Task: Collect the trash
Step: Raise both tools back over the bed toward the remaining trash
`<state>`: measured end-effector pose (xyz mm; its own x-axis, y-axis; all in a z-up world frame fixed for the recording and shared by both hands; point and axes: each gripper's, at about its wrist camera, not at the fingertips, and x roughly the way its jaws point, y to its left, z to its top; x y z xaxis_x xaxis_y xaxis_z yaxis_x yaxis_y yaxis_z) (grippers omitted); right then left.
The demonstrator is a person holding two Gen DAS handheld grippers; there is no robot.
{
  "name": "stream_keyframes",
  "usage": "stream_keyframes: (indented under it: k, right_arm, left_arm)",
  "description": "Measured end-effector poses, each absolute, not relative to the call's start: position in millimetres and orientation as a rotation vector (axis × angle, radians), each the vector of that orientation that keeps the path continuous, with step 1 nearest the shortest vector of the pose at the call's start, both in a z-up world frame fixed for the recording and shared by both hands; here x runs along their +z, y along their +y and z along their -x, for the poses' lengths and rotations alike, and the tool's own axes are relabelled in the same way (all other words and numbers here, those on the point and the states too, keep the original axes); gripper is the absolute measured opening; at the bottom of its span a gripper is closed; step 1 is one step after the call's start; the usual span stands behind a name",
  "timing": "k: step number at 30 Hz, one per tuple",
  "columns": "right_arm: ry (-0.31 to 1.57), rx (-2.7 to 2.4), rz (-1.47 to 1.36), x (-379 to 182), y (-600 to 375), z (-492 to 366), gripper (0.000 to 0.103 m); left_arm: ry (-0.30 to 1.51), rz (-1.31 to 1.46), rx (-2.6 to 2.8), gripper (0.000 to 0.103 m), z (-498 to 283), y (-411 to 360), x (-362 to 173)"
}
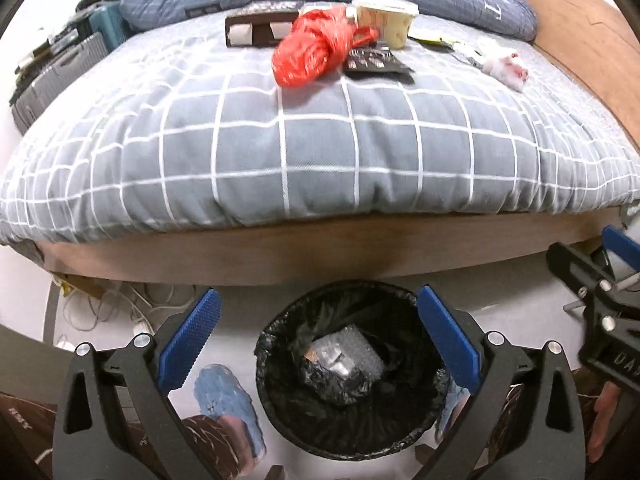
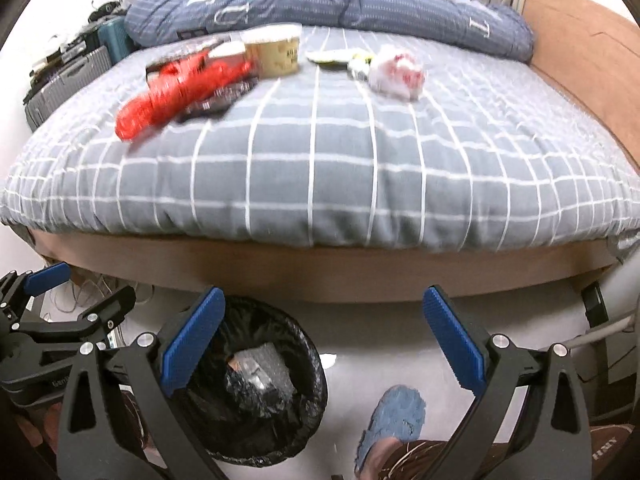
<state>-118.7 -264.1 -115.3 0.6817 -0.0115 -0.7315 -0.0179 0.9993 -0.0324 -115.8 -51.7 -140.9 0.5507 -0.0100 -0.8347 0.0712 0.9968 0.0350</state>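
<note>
Both claws hung empty, jaws spread wide: the left gripper [image 1: 316, 334] above the trash bin [image 1: 348, 444] on the floor, the right gripper [image 2: 320, 334] beside it. The red bag [image 1: 310, 54], cup [image 1: 386, 20] and crumpled tissue [image 2: 396, 72] lay on the bed [image 1: 320, 148].

Both wrist views look from the foot of the grey bed with white-checked cover [image 1: 320, 152] [image 2: 320, 168] toward its headboard, tilted down at the floor. The left view sits directly over the round black-lined trash bin [image 1: 344, 380]; the right view stands further right, the bin [image 2: 256, 392] at its lower left. Both share bed and bin.
</note>
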Motion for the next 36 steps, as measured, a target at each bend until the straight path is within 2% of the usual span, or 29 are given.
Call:
stream_keyframes:
  k: [19, 36]
  right_arm:
    - [0.641, 0.001, 0.060, -49.4, -273.9, 103.5, 0.095]
    - [0.623, -0.011, 0.036, -38.7, -295.8, 44.4, 0.095]
  left_arm:
    - [0.848, -0.033, -0.071, 0.097, 93.2, -47.5, -71.4]
    - [0.812, -0.013, -0.053, 0.097, 32.9, -36.7, -56.6]
